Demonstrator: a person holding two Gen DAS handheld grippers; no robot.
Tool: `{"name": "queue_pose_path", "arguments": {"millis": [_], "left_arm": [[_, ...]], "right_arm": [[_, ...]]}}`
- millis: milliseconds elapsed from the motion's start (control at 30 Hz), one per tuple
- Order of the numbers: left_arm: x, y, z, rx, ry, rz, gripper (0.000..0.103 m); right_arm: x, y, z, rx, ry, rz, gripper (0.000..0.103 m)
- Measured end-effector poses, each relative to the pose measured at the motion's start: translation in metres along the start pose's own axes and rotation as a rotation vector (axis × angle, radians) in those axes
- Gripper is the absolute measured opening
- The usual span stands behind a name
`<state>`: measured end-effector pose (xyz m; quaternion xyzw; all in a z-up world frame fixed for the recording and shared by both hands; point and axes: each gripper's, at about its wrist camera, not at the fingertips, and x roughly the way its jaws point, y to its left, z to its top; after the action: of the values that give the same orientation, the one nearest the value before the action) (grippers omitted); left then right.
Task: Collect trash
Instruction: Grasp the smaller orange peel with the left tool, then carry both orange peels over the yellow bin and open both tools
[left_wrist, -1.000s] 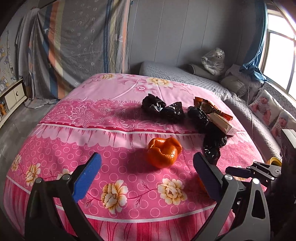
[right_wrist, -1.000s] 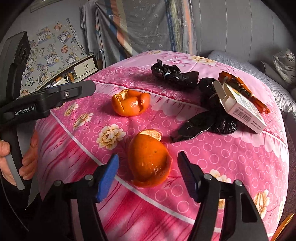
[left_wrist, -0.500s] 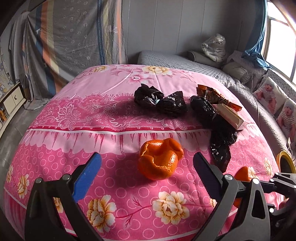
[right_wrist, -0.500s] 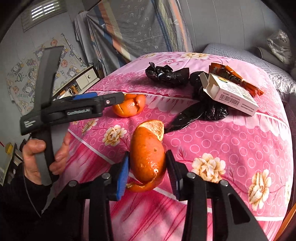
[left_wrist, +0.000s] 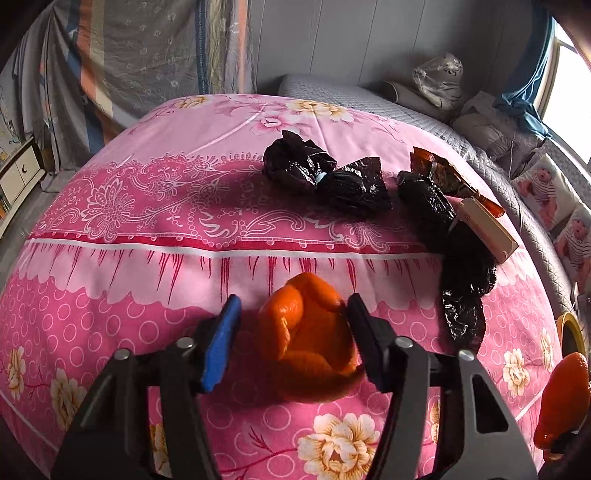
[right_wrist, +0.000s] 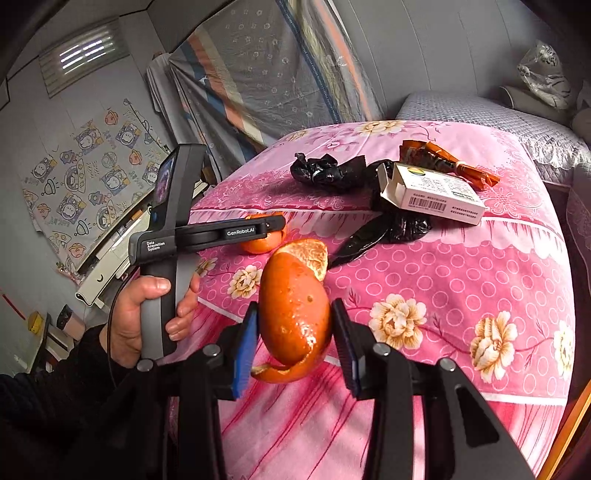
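Note:
My right gripper (right_wrist: 294, 341) is shut on a curled orange peel (right_wrist: 293, 314) and holds it above the pink bedspread (right_wrist: 461, 280); that peel also shows at the right edge of the left wrist view (left_wrist: 563, 398). My left gripper (left_wrist: 293, 325) straddles a second orange peel (left_wrist: 308, 350) lying on the bedspread (left_wrist: 147, 229). Its jaws are partly closed, the right pad touches the peel, the left pad stands apart. That second peel shows behind the left gripper body in the right wrist view (right_wrist: 260, 242).
Crumpled black plastic bags (left_wrist: 325, 177) (left_wrist: 461, 266), a small white carton (right_wrist: 432, 194) and an orange-brown wrapper (right_wrist: 443, 158) lie farther back on the bed. A grey quilt and pillows (left_wrist: 480, 125) lie beyond. A cabinet (left_wrist: 18, 173) stands at the left.
My right gripper has closed on its peel and lifted it off the bedspread. My left gripper has moved forward around the other peel and its jaws have narrowed.

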<state>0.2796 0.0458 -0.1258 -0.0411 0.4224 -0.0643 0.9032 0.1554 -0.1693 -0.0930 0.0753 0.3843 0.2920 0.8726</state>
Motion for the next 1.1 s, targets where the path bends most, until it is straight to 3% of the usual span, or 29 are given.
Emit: {"name": "queue_pose_path", "arguments": {"millis": [133,200,333,500,667,800,1100], "left_arm": [[0.009,0.000,-0.002,-0.016,0.038,-0.029,0.046],[0.005,0.000,-0.003,-0.018,0.023,-0.032,0.037],[-0.018,0.005,-0.005,-0.051,-0.014,-0.071,0.034],[-0.072,0.006,-0.010,-0.046,-0.129,-0.068,0.034],[-0.134,-0.009,-0.016,0.000,-0.287,0.007,0.034],[-0.176,-0.029,-0.019,0.039,-0.380,0.018,0.034],[-0.226,-0.089,-0.021,0.157,-0.476,-0.067,0.035]], "right_arm": [[-0.004,0.002,0.000,0.009,-0.005,0.006,0.037],[-0.008,0.005,-0.001,0.004,-0.011,0.004,0.037],[-0.017,0.005,-0.001,0.010,-0.024,0.008,0.037],[-0.030,0.001,-0.002,0.027,-0.042,0.026,0.037],[-0.039,-0.006,-0.007,0.070,-0.046,0.052,0.037],[-0.050,-0.013,-0.010,0.100,-0.059,0.058,0.037],[-0.092,-0.035,-0.015,0.153,-0.148,0.010,0.037]]}}
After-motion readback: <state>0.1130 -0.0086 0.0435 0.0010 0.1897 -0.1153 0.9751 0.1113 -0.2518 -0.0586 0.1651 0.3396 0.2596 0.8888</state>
